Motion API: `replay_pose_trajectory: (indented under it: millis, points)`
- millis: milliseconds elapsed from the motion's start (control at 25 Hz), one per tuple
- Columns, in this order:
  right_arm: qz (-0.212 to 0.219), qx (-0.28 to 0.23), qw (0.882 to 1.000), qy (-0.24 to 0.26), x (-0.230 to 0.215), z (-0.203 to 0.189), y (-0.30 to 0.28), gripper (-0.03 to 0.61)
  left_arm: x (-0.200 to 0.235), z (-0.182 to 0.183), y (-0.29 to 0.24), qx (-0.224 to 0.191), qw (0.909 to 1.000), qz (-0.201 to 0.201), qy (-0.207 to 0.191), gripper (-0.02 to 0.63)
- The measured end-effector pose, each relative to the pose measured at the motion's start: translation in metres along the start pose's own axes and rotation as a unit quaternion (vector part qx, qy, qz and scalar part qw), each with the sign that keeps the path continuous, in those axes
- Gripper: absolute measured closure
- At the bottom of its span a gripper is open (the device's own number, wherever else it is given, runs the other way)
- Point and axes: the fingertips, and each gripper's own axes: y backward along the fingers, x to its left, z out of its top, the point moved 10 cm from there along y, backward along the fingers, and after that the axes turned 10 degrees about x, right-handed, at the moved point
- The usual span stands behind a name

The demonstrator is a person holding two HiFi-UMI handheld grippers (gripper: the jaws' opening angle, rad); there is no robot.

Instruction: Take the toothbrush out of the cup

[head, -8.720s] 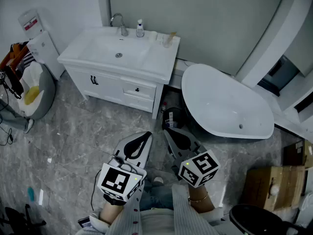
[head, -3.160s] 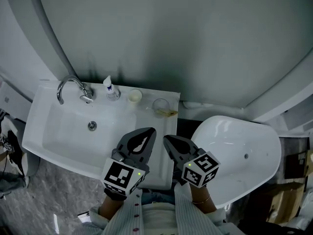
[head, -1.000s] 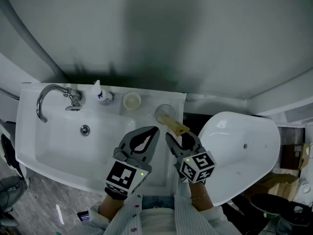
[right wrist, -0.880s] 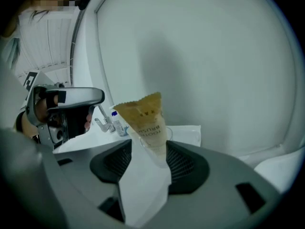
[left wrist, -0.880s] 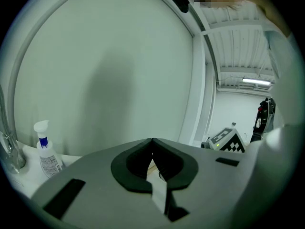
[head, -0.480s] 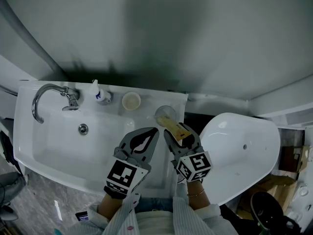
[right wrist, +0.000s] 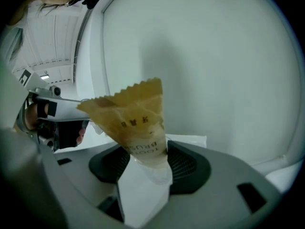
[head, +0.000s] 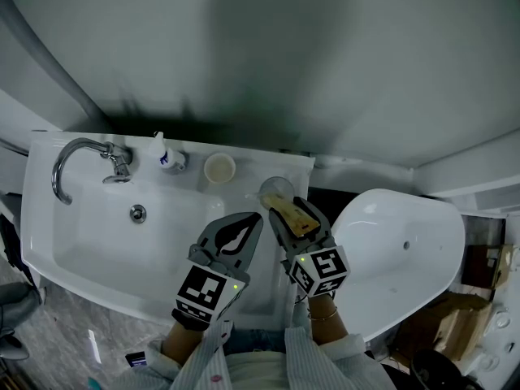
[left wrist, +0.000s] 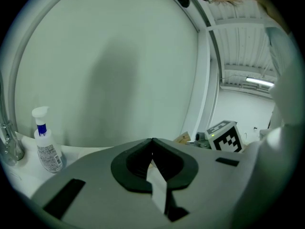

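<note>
Bathroom: white washbasin (head: 89, 242) with chrome tap (head: 119, 162), white bathtub (head: 398, 250) alongside.

White bathroom counter with a sunken basin

The counter (head: 244, 181) has its basin (head: 89, 226) and a round drain (head: 138, 213) on the left. Along the back ledge, left to right, stand a chrome faucet (head: 77, 157), a white spray bottle (head: 168, 158), a small cream cup (head: 219, 167) and a clear cup (head: 275, 190) near the right edge.
</note>
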Motion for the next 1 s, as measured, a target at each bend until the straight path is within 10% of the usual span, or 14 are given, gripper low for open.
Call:
replay_pose_trajectory:
  millis: [1000]
  points:
    - [-0.033,0.015,0.999,0.022,-0.009,0.005,-0.021,0.49,0.008,-0.001,0.005,-0.003,0.9999,0.011,0.005,0.597]
